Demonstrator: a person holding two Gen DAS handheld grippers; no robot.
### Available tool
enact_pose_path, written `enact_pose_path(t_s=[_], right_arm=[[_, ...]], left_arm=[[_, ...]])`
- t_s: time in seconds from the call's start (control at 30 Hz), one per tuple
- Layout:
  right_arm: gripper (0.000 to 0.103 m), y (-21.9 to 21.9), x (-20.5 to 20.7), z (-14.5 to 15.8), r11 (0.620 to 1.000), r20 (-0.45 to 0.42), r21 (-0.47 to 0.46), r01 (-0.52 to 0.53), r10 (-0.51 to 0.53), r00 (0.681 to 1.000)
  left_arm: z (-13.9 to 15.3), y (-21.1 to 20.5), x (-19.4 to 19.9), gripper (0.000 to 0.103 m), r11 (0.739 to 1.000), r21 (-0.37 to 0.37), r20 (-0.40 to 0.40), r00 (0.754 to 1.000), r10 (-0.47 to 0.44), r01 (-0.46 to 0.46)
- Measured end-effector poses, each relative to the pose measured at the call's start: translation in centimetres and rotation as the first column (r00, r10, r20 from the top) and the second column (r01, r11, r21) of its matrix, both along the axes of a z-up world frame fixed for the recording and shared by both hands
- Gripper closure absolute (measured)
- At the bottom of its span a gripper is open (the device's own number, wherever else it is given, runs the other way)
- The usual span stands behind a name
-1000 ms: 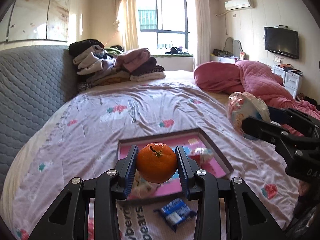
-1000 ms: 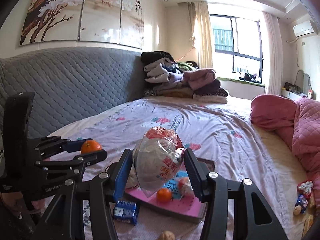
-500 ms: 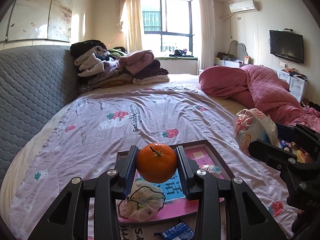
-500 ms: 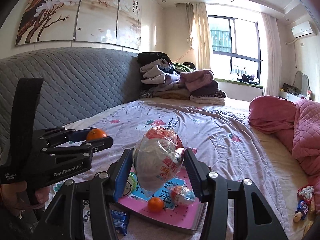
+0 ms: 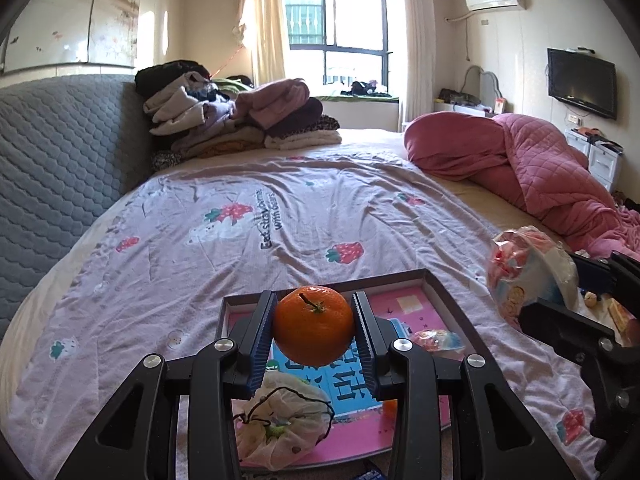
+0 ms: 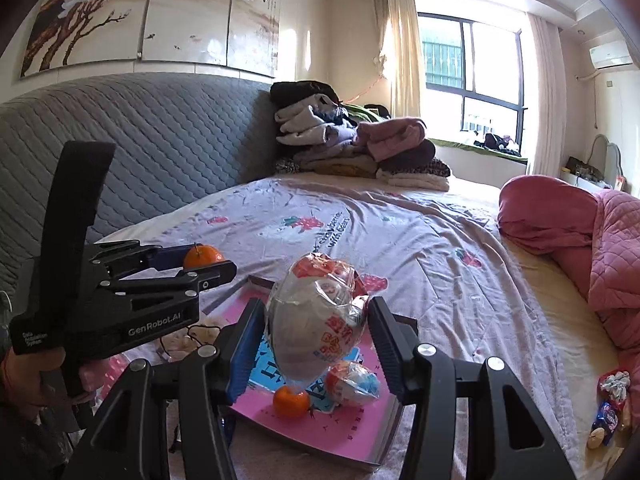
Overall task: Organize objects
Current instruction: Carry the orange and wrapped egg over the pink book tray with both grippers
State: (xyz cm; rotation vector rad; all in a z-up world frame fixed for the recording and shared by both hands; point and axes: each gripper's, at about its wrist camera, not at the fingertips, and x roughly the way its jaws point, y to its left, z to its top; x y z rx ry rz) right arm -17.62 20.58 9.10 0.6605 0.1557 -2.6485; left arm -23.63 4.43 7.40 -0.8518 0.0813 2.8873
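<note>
My left gripper's (image 5: 314,330) fingers (image 5: 262,334) are clamped on a mandarin orange (image 5: 313,325), one ribbed pad on each flank and its stem tilted up toward the camera, and the fruit hangs in the air above the near part of a shallow tray (image 5: 444,294) with a dark rim and a pink printed floor. My right gripper (image 6: 318,336) has its fingers (image 6: 242,350) closed on a crinkly clear snack bag (image 6: 316,320) with red and orange printing, and holds it upright above the same tray (image 6: 384,450) (from the left camera that bag (image 5: 526,270) sits off to the right, just past the tray's edge). Three things lie in the tray: a white mesh pouch with a dark drawstring (image 5: 282,424) at the near left corner, a second mandarin (image 6: 291,401) on the pink floor, and just beside it a small wrapped sweet in red, white and blue (image 6: 352,384). The tray rests on a lilac bedsheet (image 5: 192,248) printed with strawberries. A few more small wrapped snacks (image 6: 608,412) lie well apart on the sheet's right edge, near a pink quilt (image 6: 600,240).
</note>
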Motion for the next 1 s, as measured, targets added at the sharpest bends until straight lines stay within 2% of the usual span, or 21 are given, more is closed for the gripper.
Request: enact_pose_path(t_s=[0.27,0.7,1.0], right_arm=[[0.050,0.1,-1.2,-1.4,1.000,0.037,0.022,0.002,-0.003,0.999],[0.050,0.2,-3.5,-6.6,0.996,0.179,0.093,-0.005,-0.011,0.984],[0.050,0.2,-4.1,-8.9,0.993,0.231,0.113,-0.015,-0.012,0.973]], left_arm=[[-2.5,0.2,-2.3,0.064,1.000,-0.005,0.062,0.998,0.003,-0.003],[-7.0,2.0,-4.9,0.064,0.999,-0.027,0.168,0.985,-0.037,0.042],[-9.3,2.7,-5.7,0.064,0.997,-0.041,0.218,0.975,-0.051,0.061]])
